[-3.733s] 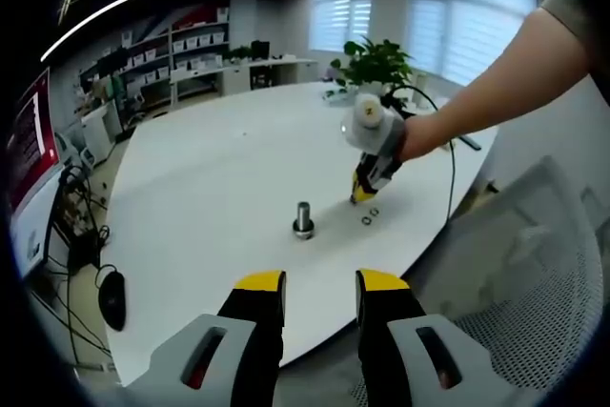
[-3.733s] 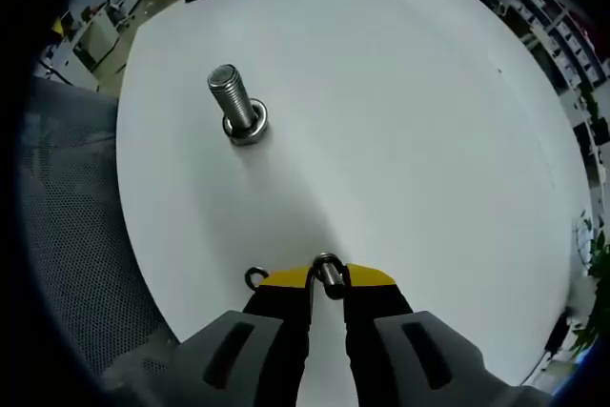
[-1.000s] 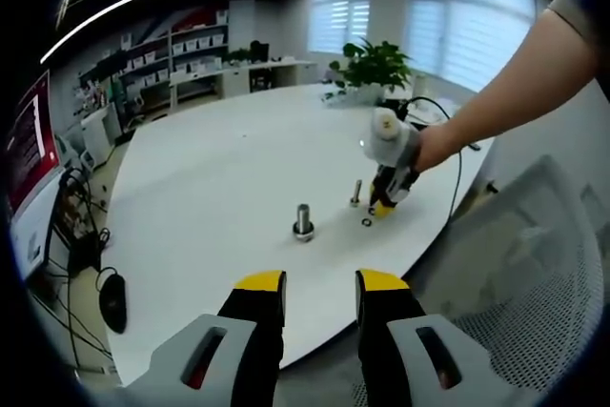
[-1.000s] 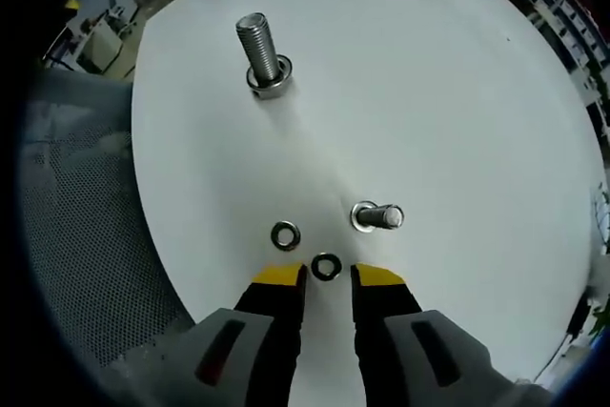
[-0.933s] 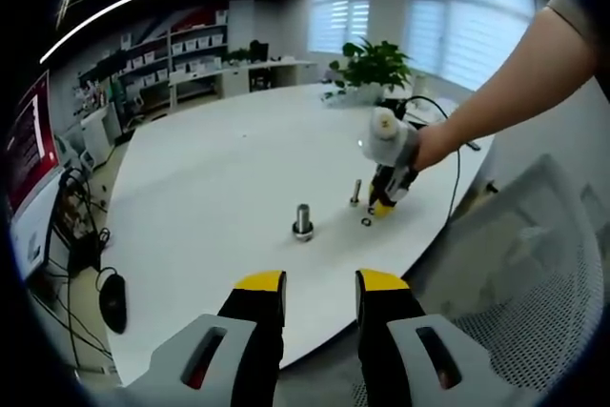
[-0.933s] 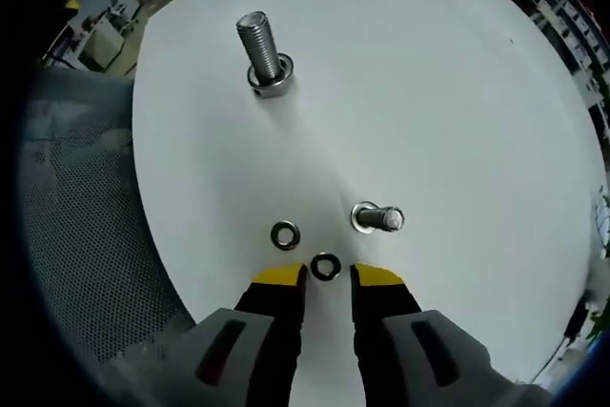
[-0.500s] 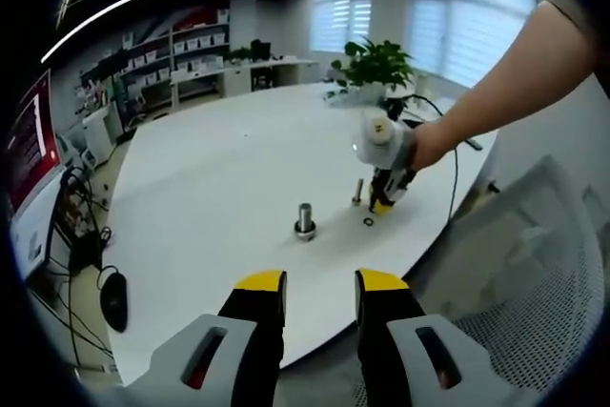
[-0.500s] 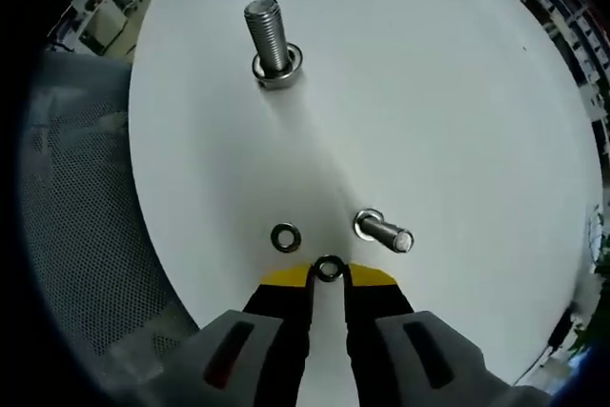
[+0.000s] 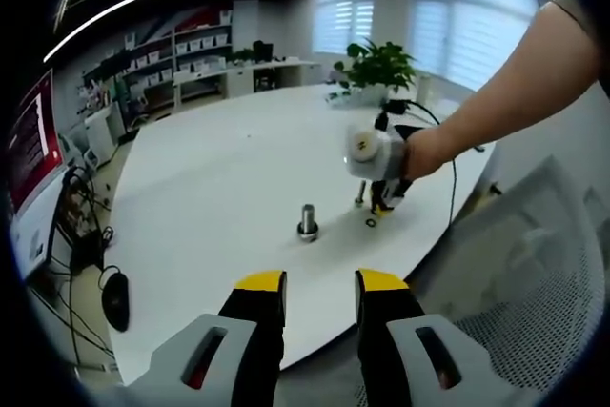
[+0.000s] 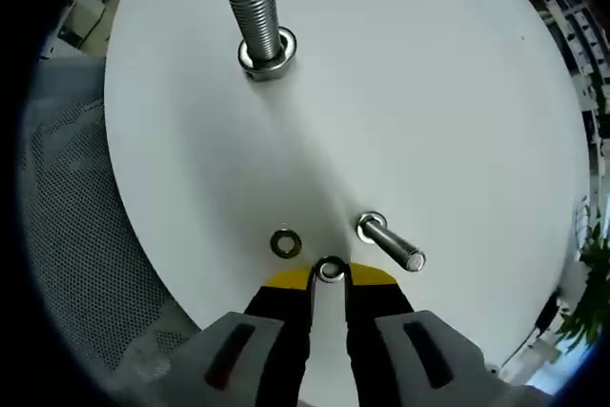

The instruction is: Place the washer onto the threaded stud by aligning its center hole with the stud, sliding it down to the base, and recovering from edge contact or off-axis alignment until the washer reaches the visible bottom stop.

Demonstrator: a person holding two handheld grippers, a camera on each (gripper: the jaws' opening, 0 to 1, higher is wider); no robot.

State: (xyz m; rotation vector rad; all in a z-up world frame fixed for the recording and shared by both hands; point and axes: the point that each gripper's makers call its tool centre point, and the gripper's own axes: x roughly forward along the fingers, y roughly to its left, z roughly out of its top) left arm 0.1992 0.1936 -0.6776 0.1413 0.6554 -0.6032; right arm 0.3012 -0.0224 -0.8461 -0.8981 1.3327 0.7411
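Observation:
On the white table [image 10: 419, 92] a large threaded stud [image 10: 257, 18] stands upright with a washer round its base. A smaller stud [image 10: 391, 243] stands close to my right gripper [image 10: 329, 275], whose yellow tips are shut on a small washer [image 10: 330, 268]. A second washer [image 10: 284, 243] lies flat just left of those tips. In the left gripper view my left gripper [image 9: 320, 285] is open over the near table edge, with nothing between its jaws. Far ahead it sees the large stud [image 9: 307, 222], the small stud [image 9: 361, 195] and the right gripper [image 9: 379, 205], held by a person's hand.
A grey mesh chair [image 9: 534, 264] stands beside the table edge. A potted plant [image 9: 374, 66] and a black cable [image 9: 448, 140] are at the table's far side. Shelves and desks line the room behind.
The right gripper's jaws have closed on the washer that lay between its tips a second ago. The right view has tilted a little; the left gripper has stayed put.

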